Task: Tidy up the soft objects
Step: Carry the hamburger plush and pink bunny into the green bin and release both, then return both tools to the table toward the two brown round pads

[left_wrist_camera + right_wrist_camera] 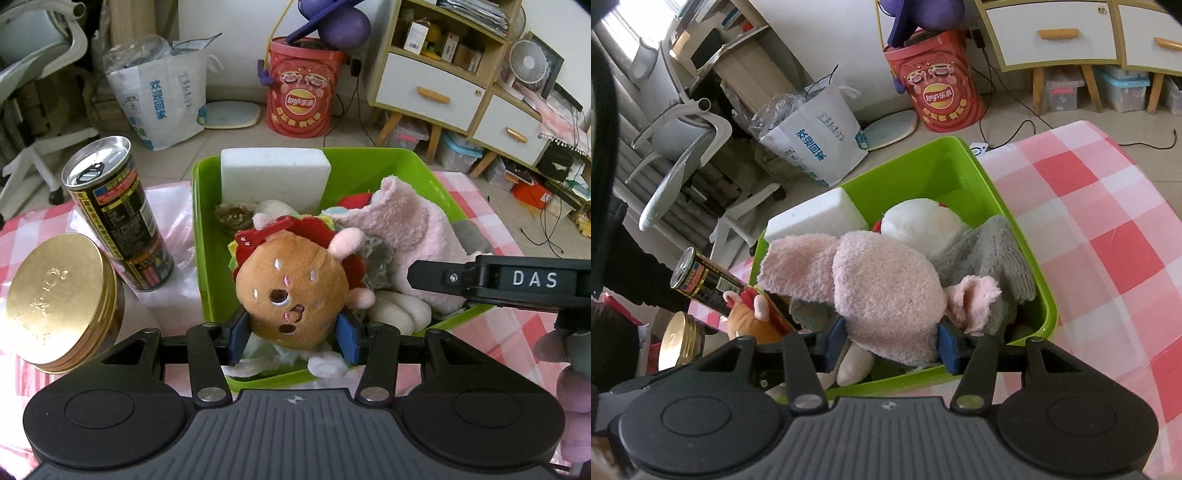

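**Most soft things are in the bin; two are held over it**

The green bin (354, 162) stands on the counter (1089, 229), which is covered with a pink and white checked cloth. It is already quite full. A white foam block (273, 177) leans at its far wall, and a white plush (919, 221), a grey cloth (990, 254) and some smaller soft pieces lie inside.

The left gripper (293, 334) is clamped on the burger plush (291, 291): both blue pads press into its sides. The plush sits low over the near part of the bin, and I cannot tell if it rests on the things below or hangs just above them. The right gripper (892, 343) is closed around the pink fleece cloth (886, 288), which bulges between its pads and drapes over the other things in the bin.

So, as I judge it, the collecting is nearly finished. What is left seems to be to let go of these two items inside the bin, and perhaps to press them down so that nothing hangs over the rim.

Outside the bin, on the left side of the counter, I see only hard things: a black drink can (118, 214) and a jar with a gold lid (59, 299), near to each other. They do not look like part of this task. The rest of the counter to the right shows no soft object, but the parts behind the grippers are hidden, so I cannot be sure that nothing remains there.
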Demonstrator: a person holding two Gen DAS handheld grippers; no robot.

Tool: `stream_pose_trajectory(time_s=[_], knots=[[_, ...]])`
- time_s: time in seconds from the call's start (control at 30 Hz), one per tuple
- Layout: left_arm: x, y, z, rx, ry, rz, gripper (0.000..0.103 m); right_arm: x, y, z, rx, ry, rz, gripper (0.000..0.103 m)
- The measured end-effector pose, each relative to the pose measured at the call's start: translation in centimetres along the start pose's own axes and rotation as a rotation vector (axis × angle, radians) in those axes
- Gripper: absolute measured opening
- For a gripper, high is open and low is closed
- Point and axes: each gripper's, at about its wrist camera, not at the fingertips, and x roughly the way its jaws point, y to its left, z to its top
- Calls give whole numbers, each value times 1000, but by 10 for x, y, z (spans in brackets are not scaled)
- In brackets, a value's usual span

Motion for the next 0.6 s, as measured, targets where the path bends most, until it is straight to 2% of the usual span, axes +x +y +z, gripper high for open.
stream_pose_trajectory(time_s=[0.17, 0.33, 0.43, 0.6], knots=[[-9, 0, -3, -9, -42, 5, 62, -7, 1, 2, 14, 6, 6, 30], [-22, 0, 0, -43, -54, -28, 79, -26, 2, 4, 4, -14, 22, 47], [-36, -3, -2, -40, -49, -47, 82, -45, 4, 4, -6, -30, -2, 48], [-64, -3, -16, -56, -67, -70, 89, -83, 0, -5, 26, -61, 28, 54]])
